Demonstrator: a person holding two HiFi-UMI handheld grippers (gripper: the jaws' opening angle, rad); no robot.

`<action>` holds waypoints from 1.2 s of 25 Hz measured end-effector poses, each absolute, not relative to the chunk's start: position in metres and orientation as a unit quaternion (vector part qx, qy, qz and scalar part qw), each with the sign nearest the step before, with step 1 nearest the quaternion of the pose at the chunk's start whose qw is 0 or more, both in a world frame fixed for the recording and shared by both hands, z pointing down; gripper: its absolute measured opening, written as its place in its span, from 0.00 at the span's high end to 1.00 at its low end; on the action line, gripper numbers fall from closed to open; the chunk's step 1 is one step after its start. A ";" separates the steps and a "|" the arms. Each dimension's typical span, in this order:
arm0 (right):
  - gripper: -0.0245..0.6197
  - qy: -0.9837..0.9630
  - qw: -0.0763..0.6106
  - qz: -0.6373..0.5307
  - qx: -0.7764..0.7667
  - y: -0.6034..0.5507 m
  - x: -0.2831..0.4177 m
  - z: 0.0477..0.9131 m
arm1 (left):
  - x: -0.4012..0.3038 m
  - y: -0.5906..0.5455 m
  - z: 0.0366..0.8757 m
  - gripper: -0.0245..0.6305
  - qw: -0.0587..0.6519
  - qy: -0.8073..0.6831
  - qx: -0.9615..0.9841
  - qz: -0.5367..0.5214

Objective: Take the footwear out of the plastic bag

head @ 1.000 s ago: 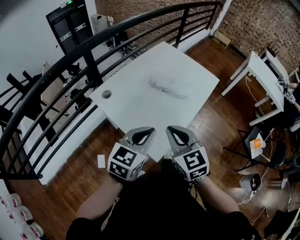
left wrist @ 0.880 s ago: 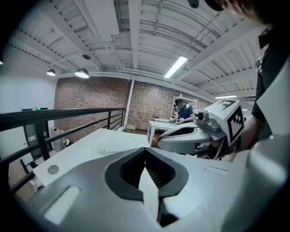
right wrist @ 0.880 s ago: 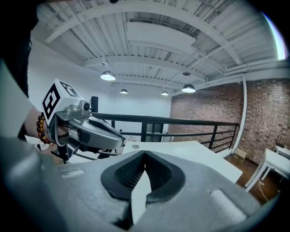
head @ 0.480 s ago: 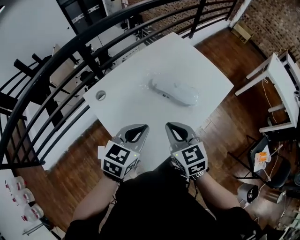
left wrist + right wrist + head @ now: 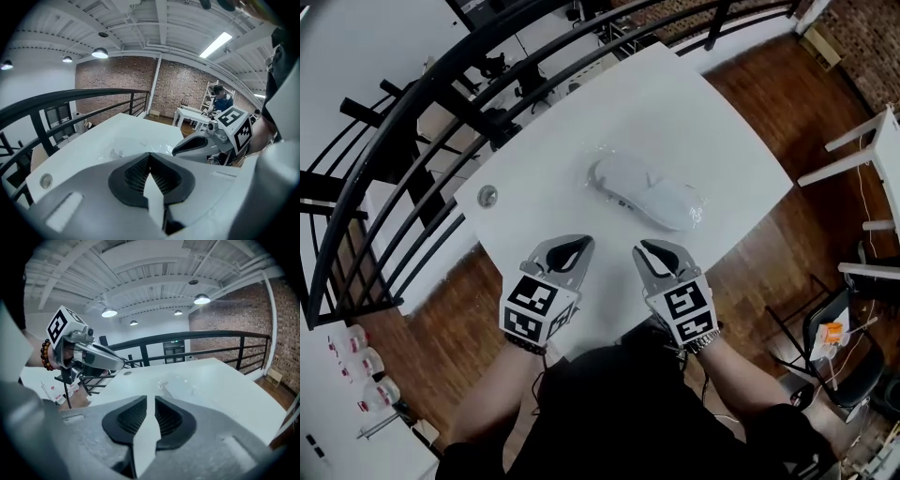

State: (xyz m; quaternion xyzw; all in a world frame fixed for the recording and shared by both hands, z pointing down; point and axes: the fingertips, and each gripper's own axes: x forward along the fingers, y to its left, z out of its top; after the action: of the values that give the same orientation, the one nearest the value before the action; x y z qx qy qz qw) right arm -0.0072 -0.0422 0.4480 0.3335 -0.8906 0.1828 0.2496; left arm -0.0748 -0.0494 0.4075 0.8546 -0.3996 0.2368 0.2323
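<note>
Now my left gripper (image 5: 580,245) is clenched on nothing; my right gripper (image 5: 644,249) has just been opening its jaws, empty. Ahead of both, the footwear (image 5: 661,199) lies in its plastic bag (image 5: 602,172) on the table (image 5: 712,122).

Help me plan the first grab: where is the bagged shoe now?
In the head view the bagged white shoe lies near the middle of the white table, with the round cable hole to its left.

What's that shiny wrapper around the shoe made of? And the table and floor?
The wrapper looks like thin clear plastic: crinkly, glinting, with the white shoe showing through. The table top is smooth matte white, maybe laminate. The floor looks like glossy brown wood planks.
</note>
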 end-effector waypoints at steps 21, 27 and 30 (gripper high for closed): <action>0.80 -0.865 0.289 0.208 0.352 -0.104 0.036 0.489 | -0.088 -0.131 0.431 0.92 0.238 -0.433 0.822 0.282; 0.80 -0.839 0.304 0.219 0.395 -0.108 0.039 0.498 | -0.110 -0.146 0.444 0.90 0.243 -0.422 0.828 0.279; 0.80 -0.829 0.313 0.218 0.409 -0.112 0.046 0.504 | -0.112 -0.157 0.458 0.87 0.255 -0.425 0.823 0.277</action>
State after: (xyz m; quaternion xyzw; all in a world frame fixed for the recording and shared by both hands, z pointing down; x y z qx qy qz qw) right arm 0.0461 -0.1115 0.5035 0.4090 -0.8287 0.2183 0.3134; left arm -0.1122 -0.1575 0.4582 0.8231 -0.4251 0.2768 0.2552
